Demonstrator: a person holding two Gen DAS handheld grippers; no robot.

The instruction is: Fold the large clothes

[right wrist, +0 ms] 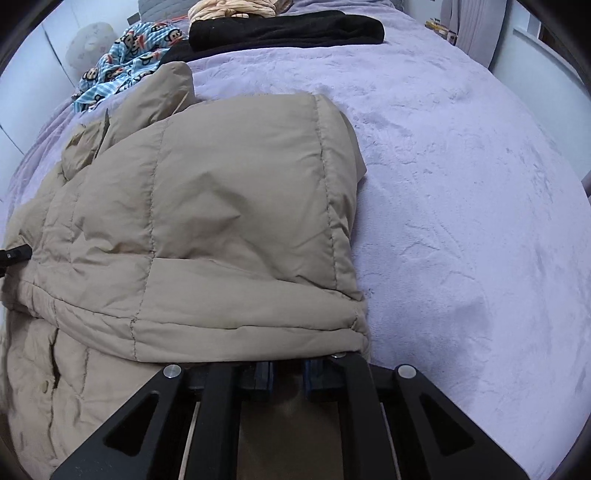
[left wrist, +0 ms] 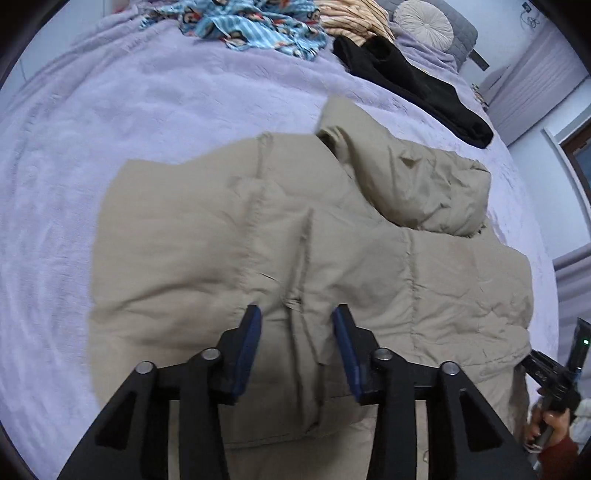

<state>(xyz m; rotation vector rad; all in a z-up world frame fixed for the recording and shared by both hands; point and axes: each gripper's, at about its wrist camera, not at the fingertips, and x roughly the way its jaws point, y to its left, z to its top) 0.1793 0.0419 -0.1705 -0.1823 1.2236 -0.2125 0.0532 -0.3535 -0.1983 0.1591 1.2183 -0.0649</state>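
Note:
A beige puffer jacket (left wrist: 280, 236) lies partly folded on a lilac blanket (left wrist: 110, 122), its hood (left wrist: 417, 184) toward the far right. My left gripper (left wrist: 297, 325) hovers over the jacket's near part, open, with a loose ridge of fabric under the gap and its blue pads (left wrist: 251, 332) clear of the cloth. In the right wrist view a folded layer of the jacket (right wrist: 221, 206) covers the tips of my right gripper (right wrist: 289, 369). Its jaws stand close together with beige fabric between them, shut on the jacket's edge. A hand (left wrist: 546, 424) holds that gripper at the lower right of the left wrist view.
A black garment (left wrist: 417, 85), a blue cartoon-print cloth (left wrist: 258, 26) and a striped peach cloth (left wrist: 354, 18) lie at the far end of the bed by a round cushion (left wrist: 424, 22). Bare lilac blanket (right wrist: 461, 184) stretches to the jacket's right. Curtains (left wrist: 535, 77) hang beyond the bed.

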